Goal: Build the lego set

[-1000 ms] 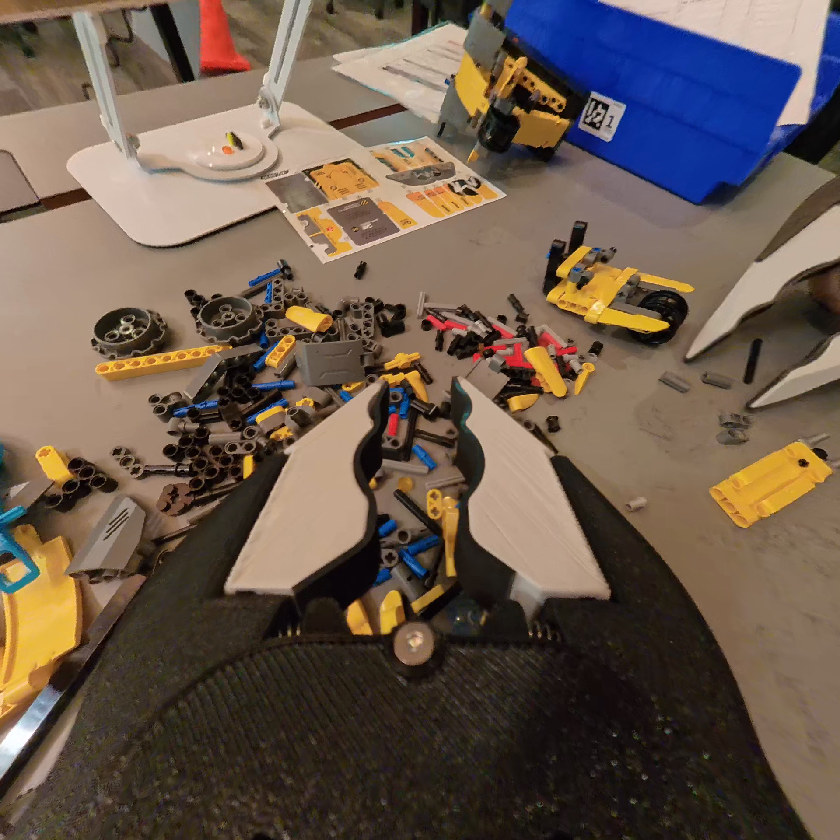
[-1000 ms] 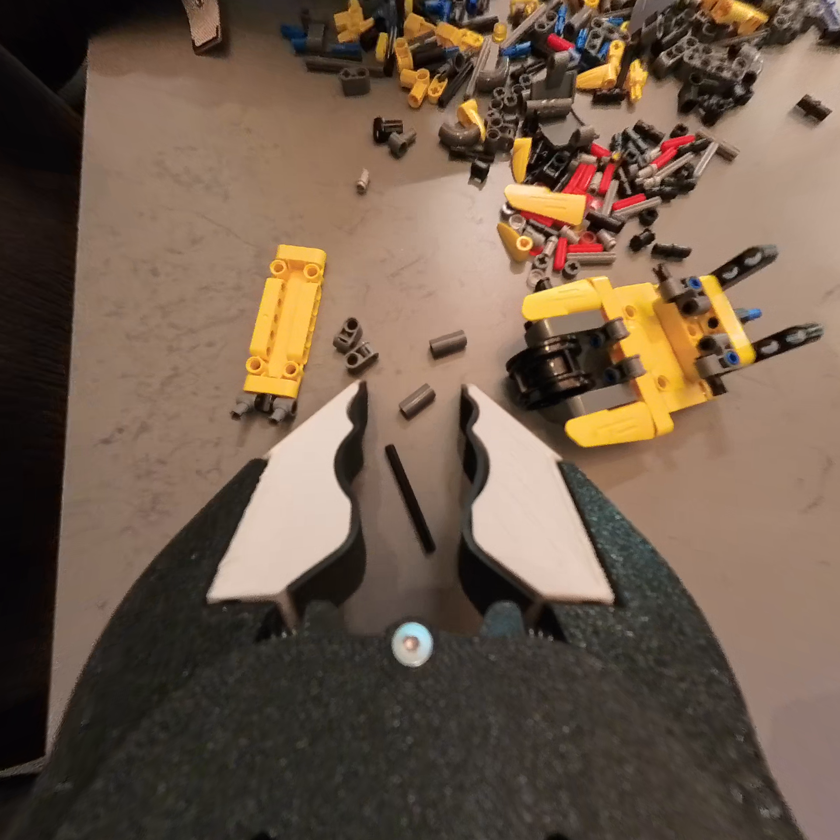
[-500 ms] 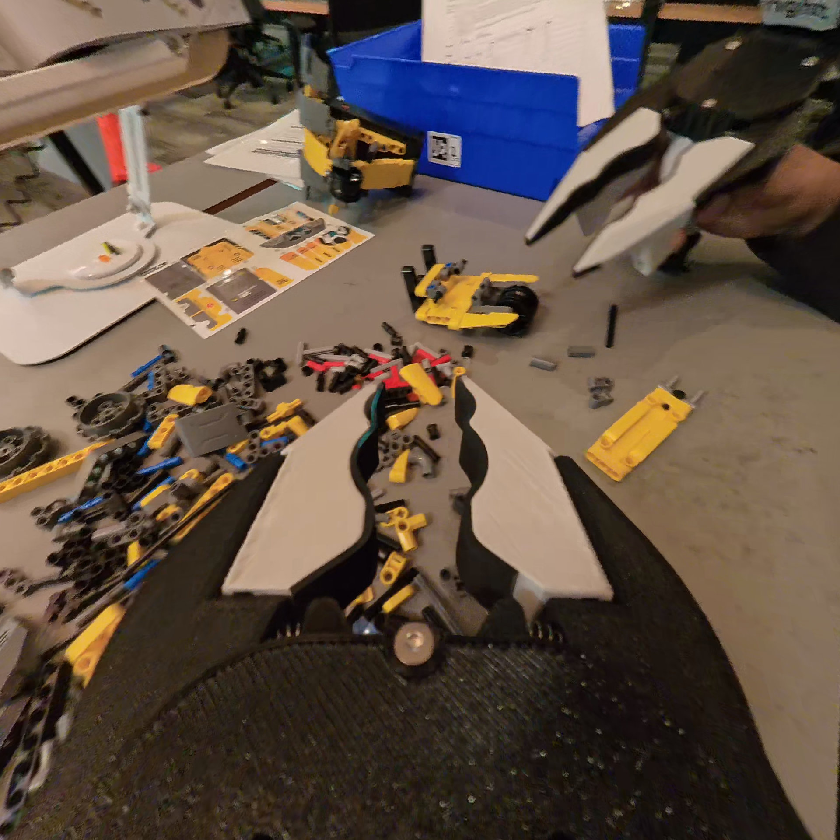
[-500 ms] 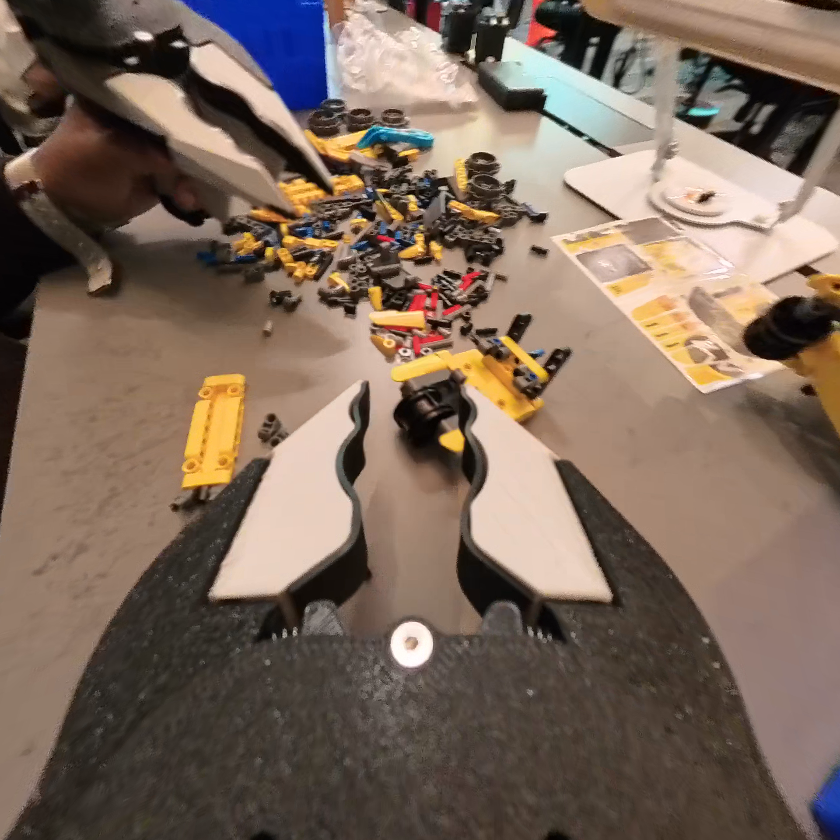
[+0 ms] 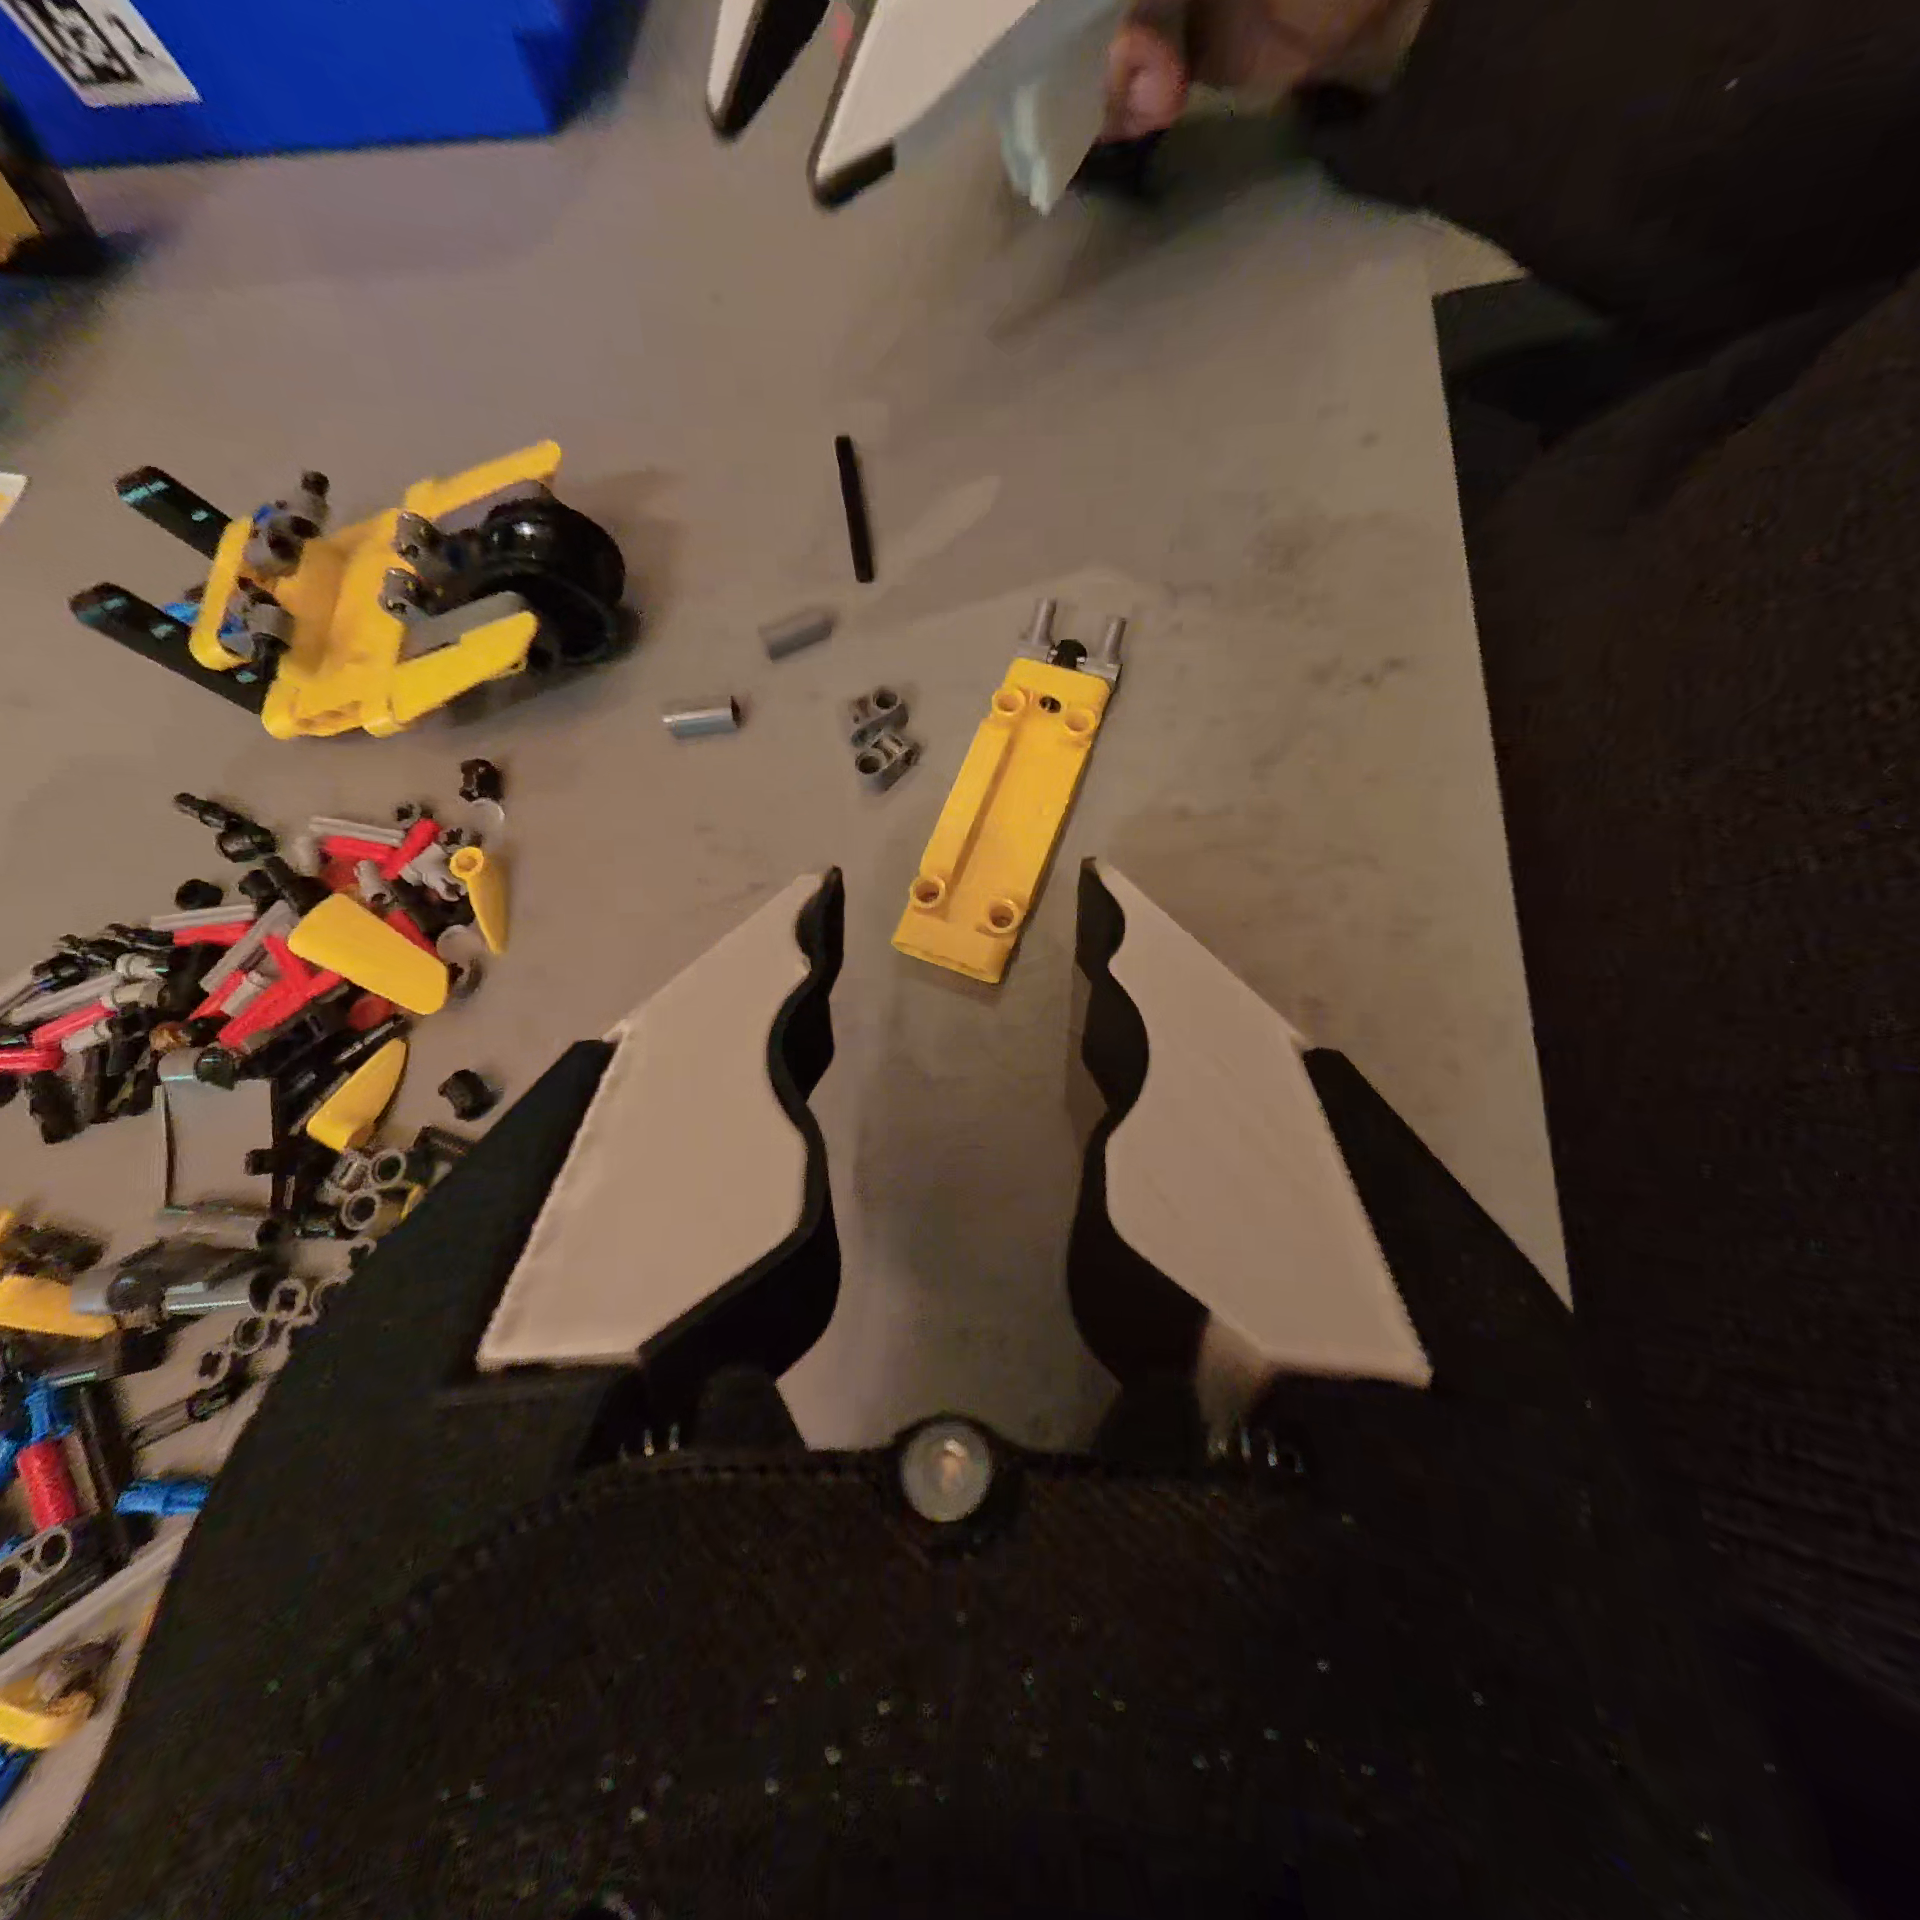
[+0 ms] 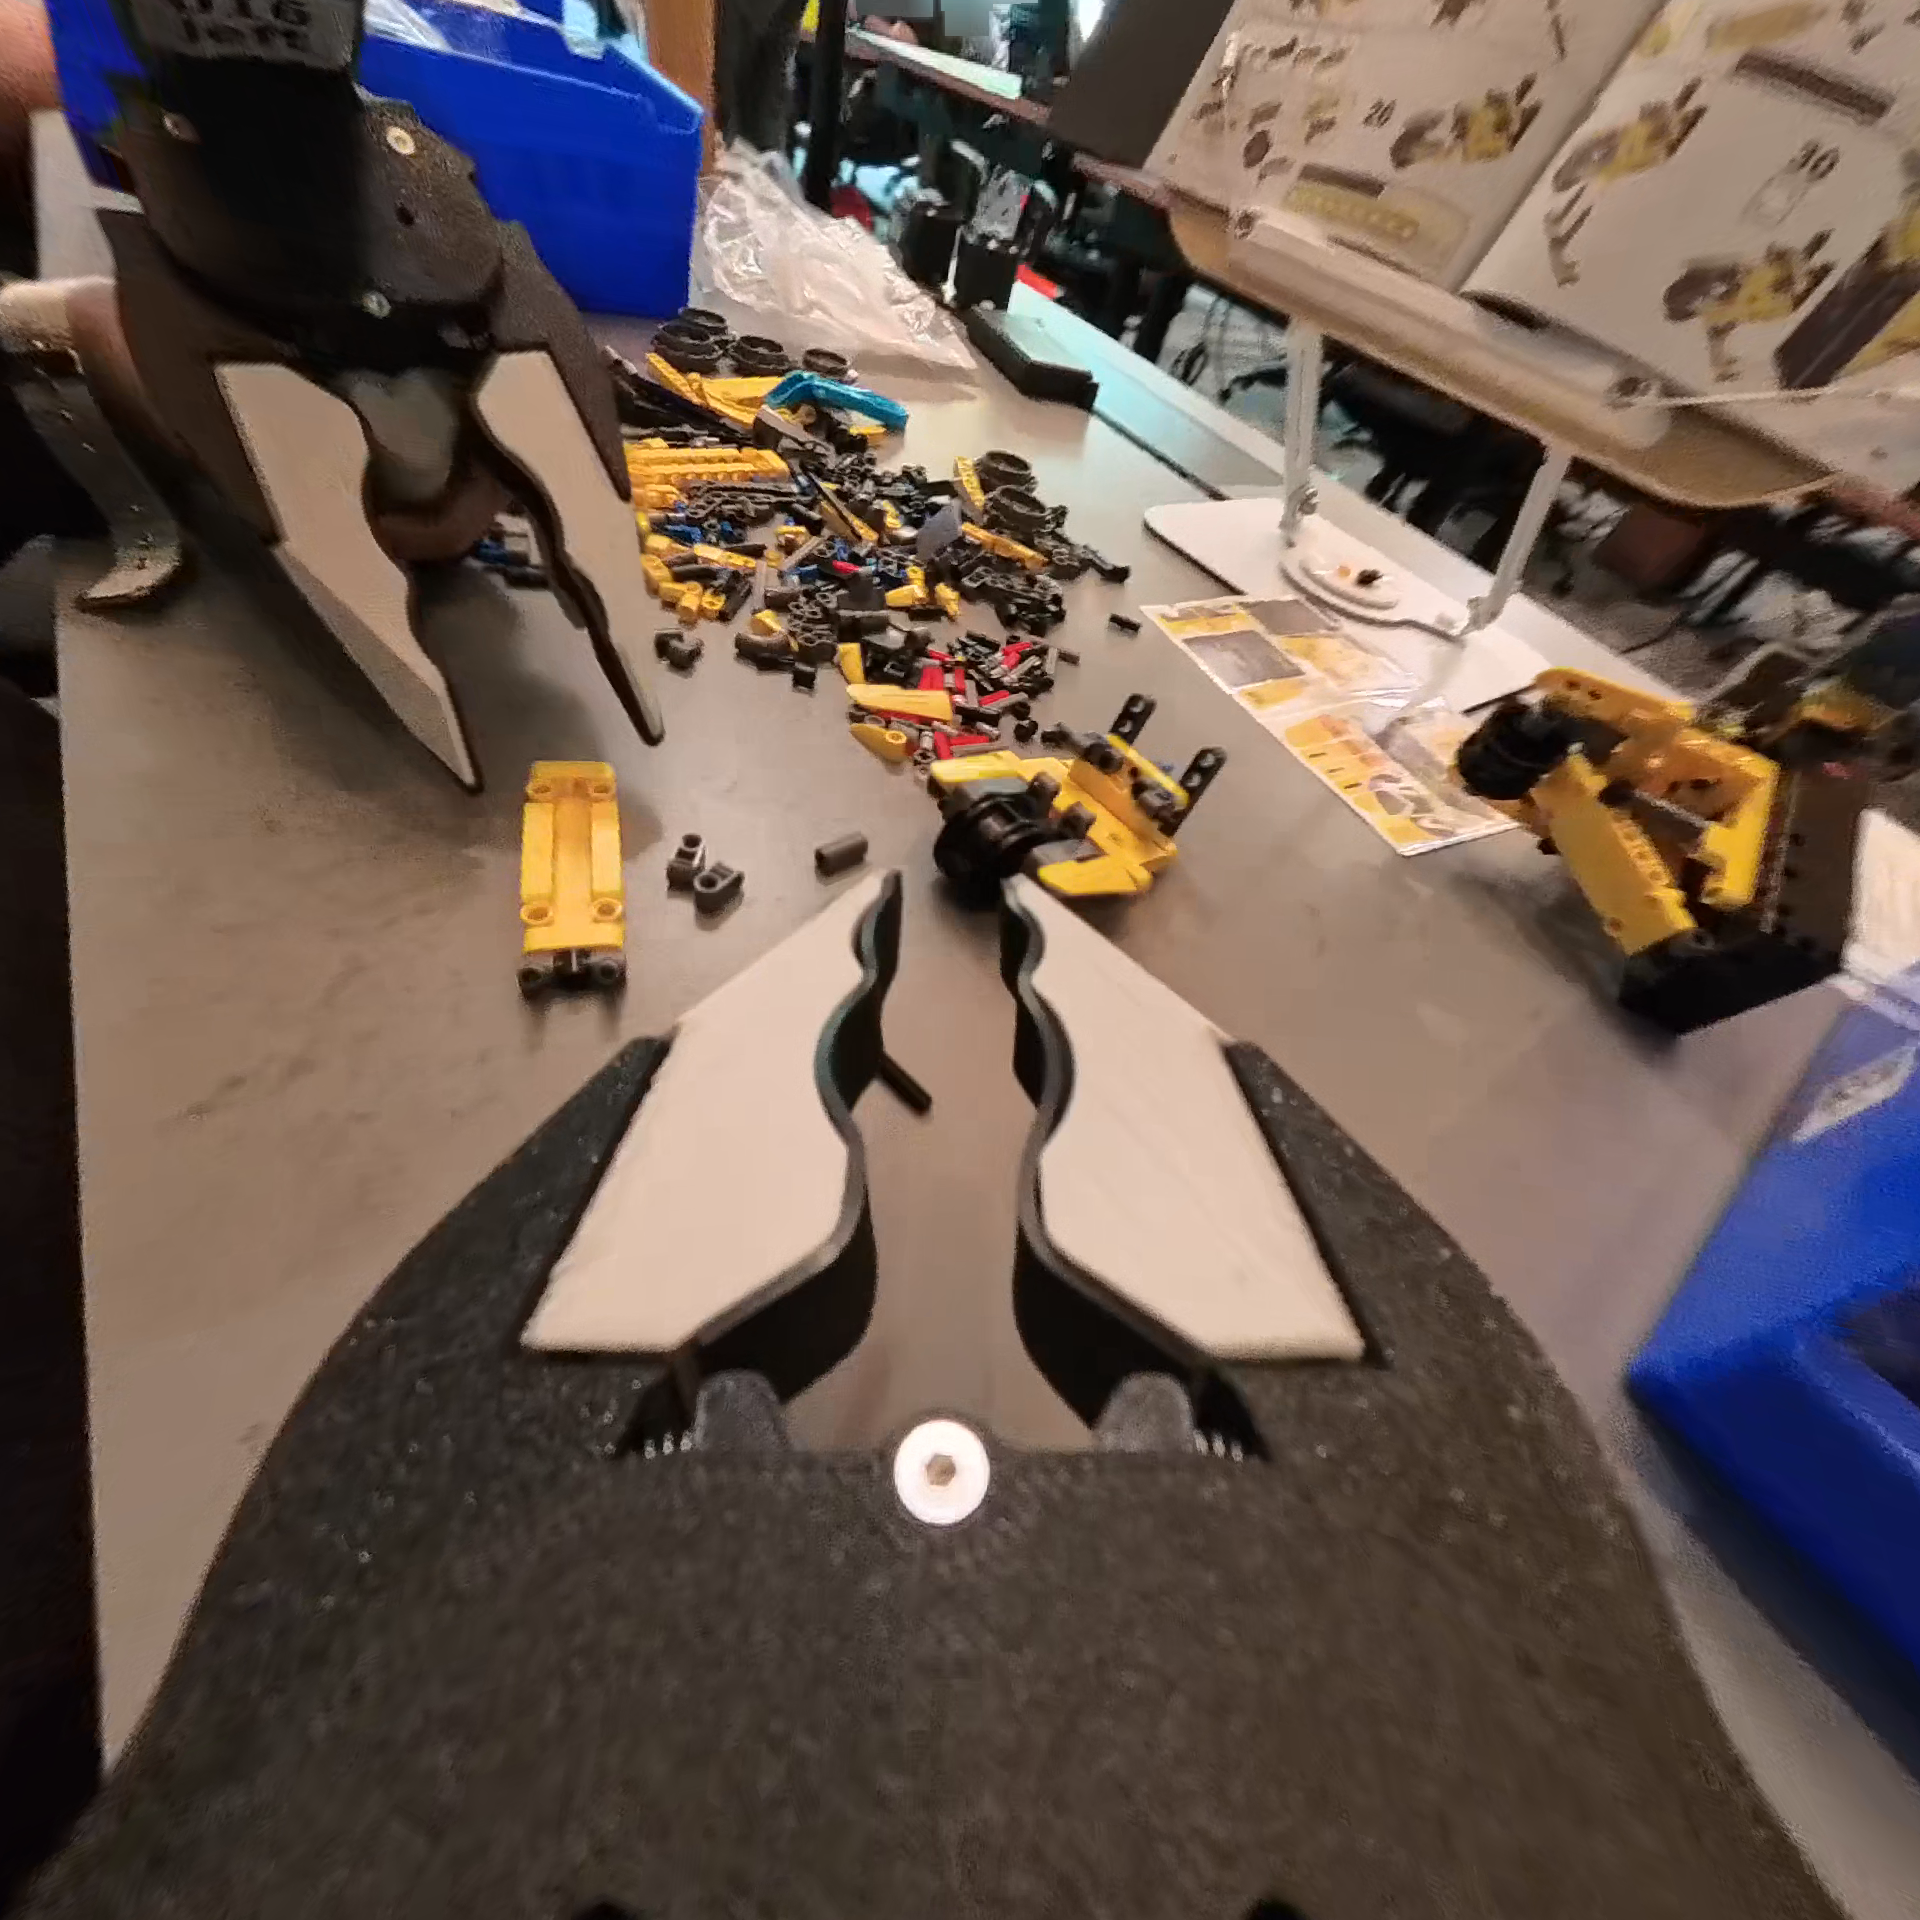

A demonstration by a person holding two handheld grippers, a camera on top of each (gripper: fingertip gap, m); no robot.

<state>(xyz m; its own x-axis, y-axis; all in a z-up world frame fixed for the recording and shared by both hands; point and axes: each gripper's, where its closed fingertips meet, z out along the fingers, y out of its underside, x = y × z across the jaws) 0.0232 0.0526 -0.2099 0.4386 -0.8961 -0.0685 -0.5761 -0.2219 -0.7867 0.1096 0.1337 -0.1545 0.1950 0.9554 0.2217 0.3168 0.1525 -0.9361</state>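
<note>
Your left gripper (image 5: 956,894) is hanging open and empty, its tips flanking the near end of the yellow plate (image 5: 1003,821); grey connectors (image 5: 883,738) are lying just beside it.

Your right gripper (image 6: 948,904) is hovering with jaws parted, grasping nothing, over a black axle (image 6: 902,1086), with the wheeled assembly (image 6: 1060,821) sitting just past its tips.

I count: 2 grippers, left (image 5: 956,883) and right (image 6: 948,896), both w/ jaws apart. 1 yellow panel (image 5: 1006,821), 1 black axle (image 5: 854,507), 2 grey sleeves (image 5: 702,717), 2 small grey connectors (image 5: 883,736), 2 part-built yellow assys (image 6: 1070,821), 2 blue bins (image 6: 582,156), 1 loose parts pile (image 6: 862,582).
</note>
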